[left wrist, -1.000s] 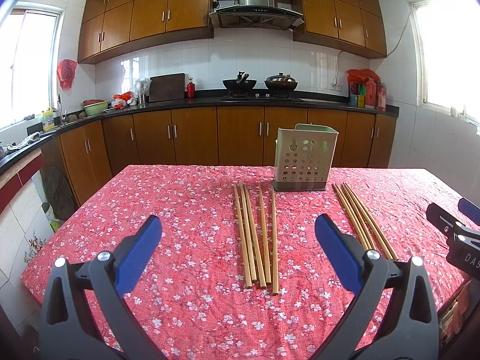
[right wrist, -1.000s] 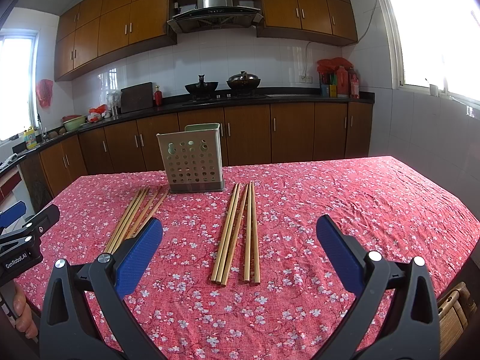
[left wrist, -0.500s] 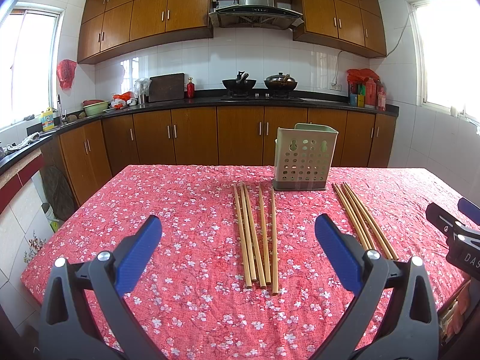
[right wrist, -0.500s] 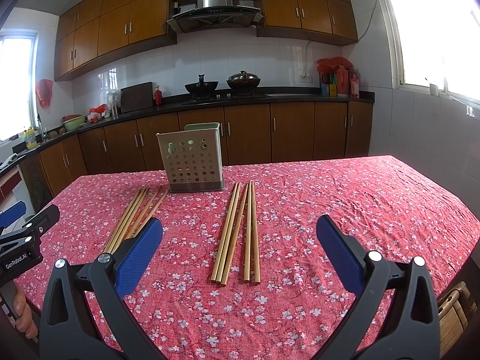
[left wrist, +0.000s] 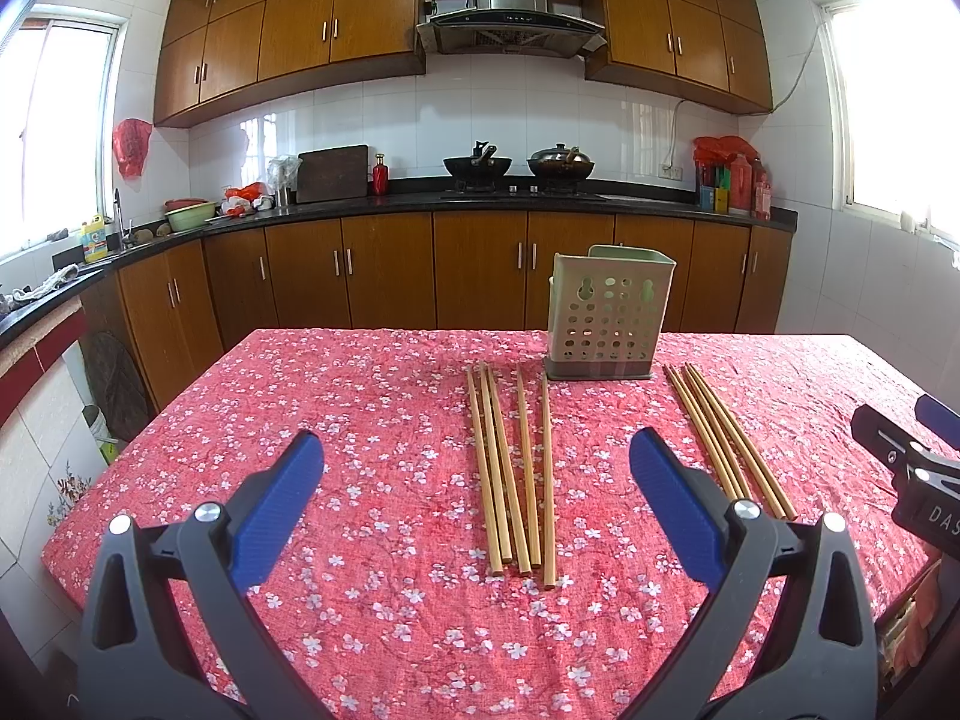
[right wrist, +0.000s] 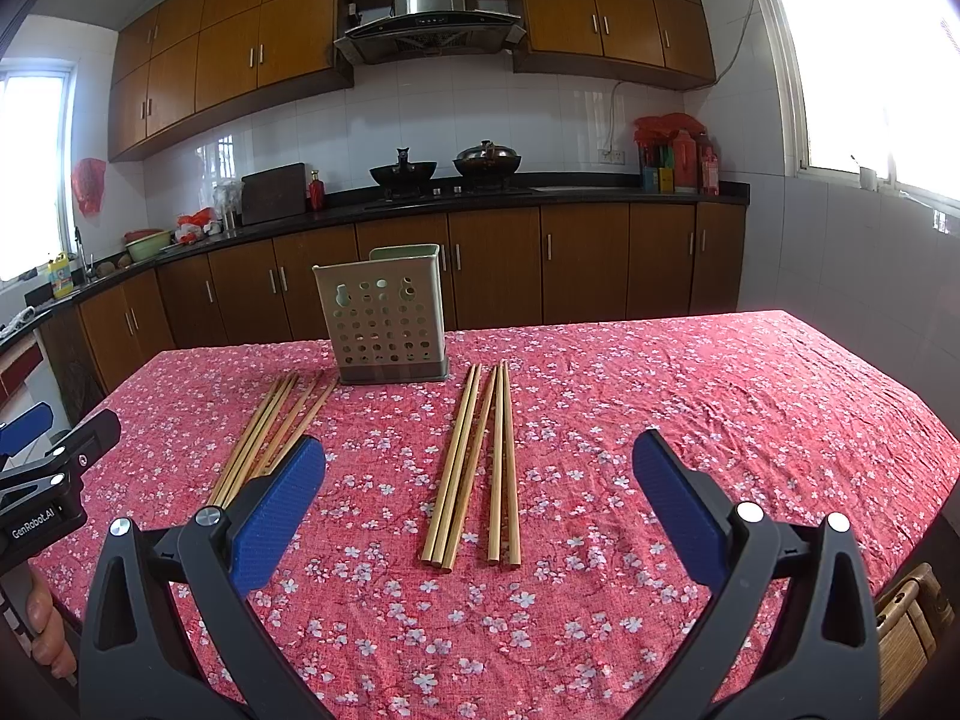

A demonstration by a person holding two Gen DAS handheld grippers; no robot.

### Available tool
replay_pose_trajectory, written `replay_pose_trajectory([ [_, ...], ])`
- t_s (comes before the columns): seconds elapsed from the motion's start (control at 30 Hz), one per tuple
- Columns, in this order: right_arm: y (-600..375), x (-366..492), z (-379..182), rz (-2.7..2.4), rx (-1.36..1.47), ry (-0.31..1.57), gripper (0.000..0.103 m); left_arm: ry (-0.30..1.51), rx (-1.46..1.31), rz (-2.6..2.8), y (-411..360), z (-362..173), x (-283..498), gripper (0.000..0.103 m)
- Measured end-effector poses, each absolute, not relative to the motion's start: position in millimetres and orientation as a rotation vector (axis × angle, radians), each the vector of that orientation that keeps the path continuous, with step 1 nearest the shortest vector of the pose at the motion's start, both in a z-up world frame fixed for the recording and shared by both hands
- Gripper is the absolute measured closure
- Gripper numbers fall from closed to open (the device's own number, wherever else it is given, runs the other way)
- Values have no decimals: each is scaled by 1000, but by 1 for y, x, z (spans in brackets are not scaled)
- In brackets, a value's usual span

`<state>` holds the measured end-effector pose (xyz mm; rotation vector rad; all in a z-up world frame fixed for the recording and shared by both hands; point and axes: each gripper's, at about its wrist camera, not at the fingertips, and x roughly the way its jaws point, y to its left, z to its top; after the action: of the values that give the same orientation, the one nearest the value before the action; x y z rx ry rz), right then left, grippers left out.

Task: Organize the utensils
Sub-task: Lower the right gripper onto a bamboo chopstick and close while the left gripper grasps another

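- nothing has shifted over the last second: both bundles of chopsticks lie where they lay, and both grippers hang in the same spots short of them, so the sorting has not begun
- the left gripper (left wrist: 477,477) has its jaws spread wide and empty, hovering above the cloth-covered counter (left wrist: 336,420) on the near side of the utensil holder (left wrist: 606,318)
- the right gripper (right wrist: 480,480) is the same, jaws wide apart with nothing between them
- the utensil holder, a pale green perforated caddy, stands upright toward the far side of the counter; no utensil pokes above its rim, though its inside is not visible, so i judge it empty
- the left chopstick bundle (left wrist: 510,468) lies flat just in front of the holder and a little to its left, five sticks running toward the camera, three tight together and two slightly spread
- the right chopstick bundle (right wrist: 474,462) lies flat in front of the holder and to its right, near ends roughly level
- each bundle sits centred ahead of its own gripper, so the likely first step is lowering and closing on a bundle, then standing it in the holder
- thin round sticks may roll or fan out when pinched
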<state>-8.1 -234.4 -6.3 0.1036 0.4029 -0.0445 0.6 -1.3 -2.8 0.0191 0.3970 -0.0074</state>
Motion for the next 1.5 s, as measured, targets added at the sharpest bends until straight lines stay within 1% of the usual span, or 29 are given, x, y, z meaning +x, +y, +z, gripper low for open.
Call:
replay_pose_trajectory([
  [0.3,-234,-4,-10,-37,110,421,2,411,23,3,-5,-6,0,4],
  [0.37,-238,2,-14,-33,119,438,2,431,23,8,-7,-21,12,4],
  [0.63,-265,41,-40,-78,218,609,2,586,-7,18,10,-42,45,4],
  [0.7,-272,54,-45,-93,232,648,4,626,-27,10,17,-47,56,4],
  [0.73,-276,62,-47,-97,242,671,10,639,-37,8,20,-48,62,4],
  [0.77,-277,69,-50,-99,247,688,19,651,-45,9,24,-49,67,4],
  [0.8,-279,75,-52,-102,249,708,24,660,-49,15,27,-50,73,4],
  [0.87,-280,93,-60,-111,245,764,41,676,-48,23,31,-51,85,4],
  [0.9,-280,99,-64,-106,242,785,46,691,-46,29,34,-51,92,4],
  [0.97,-280,112,-71,-97,233,834,59,710,-45,30,36,-53,103,4],
  [1.0,-280,118,-76,-91,232,853,63,719,-45,26,38,-54,108,7],
  [1.03,-280,122,-81,-83,234,876,67,731,-43,20,38,-55,114,11],
  [1.07,-281,126,-85,-77,238,891,69,742,-41,13,38,-56,118,14],
  [1.13,-280,131,-92,-60,248,921,70,770,-42,-12,36,-60,127,26],
  [1.23,-278,132,-93,-54,219,916,71,801,-49,-49,32,-67,135,36],
  [1.33,-276,132,-94,-45,192,911,75,826,-45,-86,26,-73,141,45],
  [1.37,-275,133,-93,-43,186,909,78,832,-40,-96,24,-74,143,47],
  [1.4,-274,132,-93,-47,174,906,80,837,-35,-106,22,-76,145,51],
  [1.47,-274,136,-95,-66,158,900,90,855,-31,-127,18,-79,148,57],
  [1.5,-275,136,-95,-71,162,898,92,866,-31,-131,16,-81,151,63],
])
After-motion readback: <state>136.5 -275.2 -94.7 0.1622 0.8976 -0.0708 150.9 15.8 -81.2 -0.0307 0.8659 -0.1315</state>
